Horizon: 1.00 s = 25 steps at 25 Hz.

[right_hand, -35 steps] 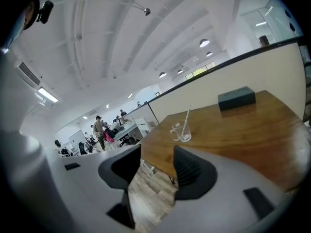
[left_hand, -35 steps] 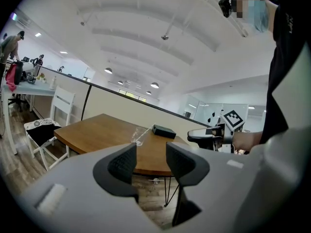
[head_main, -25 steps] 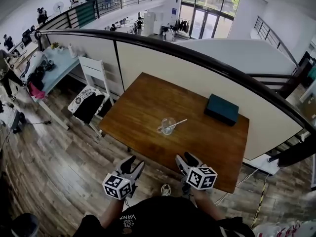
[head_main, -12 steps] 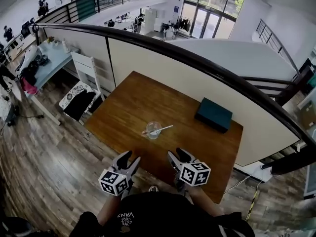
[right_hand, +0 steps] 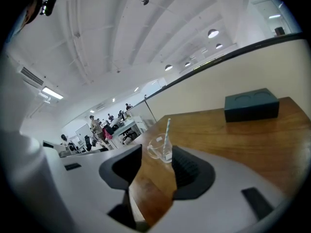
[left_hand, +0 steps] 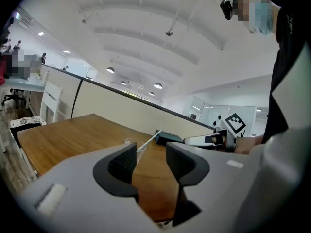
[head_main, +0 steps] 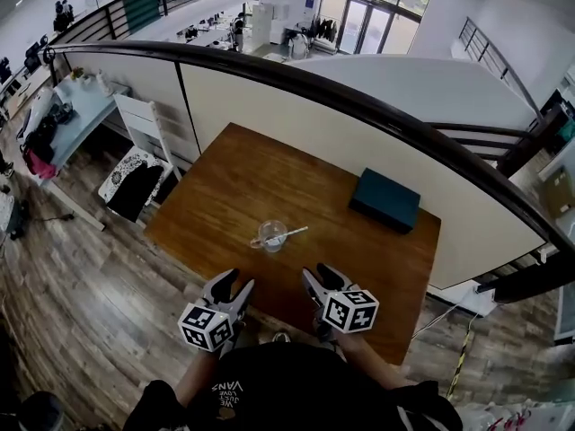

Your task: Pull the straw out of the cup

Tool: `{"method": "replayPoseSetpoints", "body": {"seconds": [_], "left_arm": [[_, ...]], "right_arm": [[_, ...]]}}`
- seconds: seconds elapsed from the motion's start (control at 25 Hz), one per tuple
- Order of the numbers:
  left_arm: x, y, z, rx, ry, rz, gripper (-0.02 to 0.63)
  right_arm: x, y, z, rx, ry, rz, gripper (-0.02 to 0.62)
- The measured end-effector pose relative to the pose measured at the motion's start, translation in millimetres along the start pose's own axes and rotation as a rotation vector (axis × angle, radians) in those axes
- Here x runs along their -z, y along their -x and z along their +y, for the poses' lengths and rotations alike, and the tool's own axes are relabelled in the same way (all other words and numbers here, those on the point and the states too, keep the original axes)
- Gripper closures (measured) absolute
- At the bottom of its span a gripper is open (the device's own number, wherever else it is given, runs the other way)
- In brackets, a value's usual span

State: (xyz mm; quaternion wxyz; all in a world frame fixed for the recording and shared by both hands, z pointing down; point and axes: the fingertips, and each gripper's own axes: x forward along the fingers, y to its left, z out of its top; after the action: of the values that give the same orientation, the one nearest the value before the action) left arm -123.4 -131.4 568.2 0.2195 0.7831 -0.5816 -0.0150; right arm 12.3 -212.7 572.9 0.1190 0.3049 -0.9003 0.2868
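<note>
A clear glass cup [head_main: 271,234] with a handle stands near the middle of the brown wooden table [head_main: 225,187]. A pale straw [head_main: 289,234] leans out of it toward the right. Both grippers hover at the table's near edge, short of the cup. My left gripper [head_main: 231,285] is open with nothing between its jaws. The right gripper [head_main: 316,277] is open and empty too. In the right gripper view the cup [right_hand: 159,148] and the straw [right_hand: 167,132] show just beyond the jaws of the right gripper [right_hand: 156,171]. In the left gripper view, the left gripper [left_hand: 149,161] points at the cup [left_hand: 132,146].
A dark teal box [head_main: 384,199] lies on the table's far right part. A curved black railing [head_main: 359,106] with a pale panel runs behind the table. A white chair [head_main: 144,151] stands on the plank floor to the left.
The head view has shifted, so the table and cup sit closer and further left. Both grippers have crept up to the table's near edge and stay open.
</note>
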Motion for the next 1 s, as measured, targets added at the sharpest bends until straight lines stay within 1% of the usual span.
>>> {"method": "replayPoseSetpoints", "body": {"seconds": [0.2, 0.4, 0.6, 0.76, 1.0], "left_arm": [[-6.1, -6.2, 23.5, 0.033, 0.000, 0.033, 0.431], [-13.6, -14.6, 42.6, 0.094, -0.006, 0.064, 0.431], [-21.7, -16.2, 67.9, 0.122, -0.024, 0.090, 0.431], [-27.4, -19.8, 82.4, 0.149, -0.029, 0.105, 0.431], [-28.9, -24.6, 98.3, 0.177, -0.033, 0.128, 0.431]], "right_arm": [[-3.0, -21.1, 0.2, 0.053, -0.020, -0.016, 0.417], [-7.8, -44.9, 0.2, 0.105, -0.047, -0.040, 0.417], [-11.2, -70.0, 4.0, 0.160, -0.064, -0.050, 0.417], [-13.9, -82.8, -4.2, 0.225, -0.105, -0.086, 0.417], [-15.8, -95.9, -17.7, 0.297, -0.111, -0.105, 0.417]]}}
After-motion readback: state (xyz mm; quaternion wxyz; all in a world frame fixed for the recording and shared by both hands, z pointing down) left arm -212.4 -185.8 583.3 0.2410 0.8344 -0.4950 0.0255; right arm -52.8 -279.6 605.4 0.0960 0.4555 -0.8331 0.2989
